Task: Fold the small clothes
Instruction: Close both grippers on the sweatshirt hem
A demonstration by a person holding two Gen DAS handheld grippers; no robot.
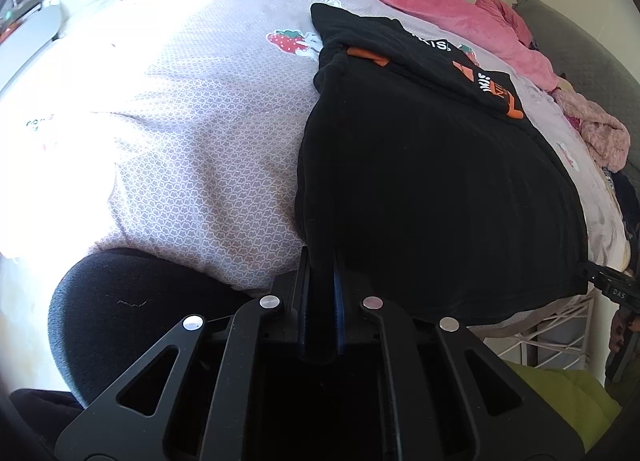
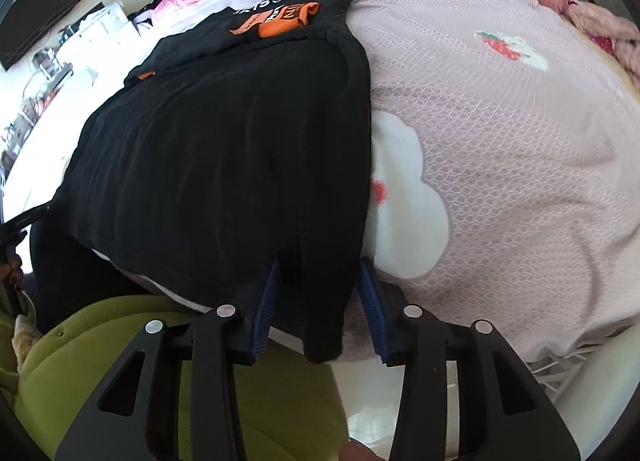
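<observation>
Black shirt spread on bed, near hem over the edge; left gripper clamped on one hem corner, right gripper straddling the other with pads partly apart, not clearly pressing the cloth. Likely trouble: right corner slipping free on the lift, skewing the fold, or the bedcover coming along. No containers visible.
</observation>
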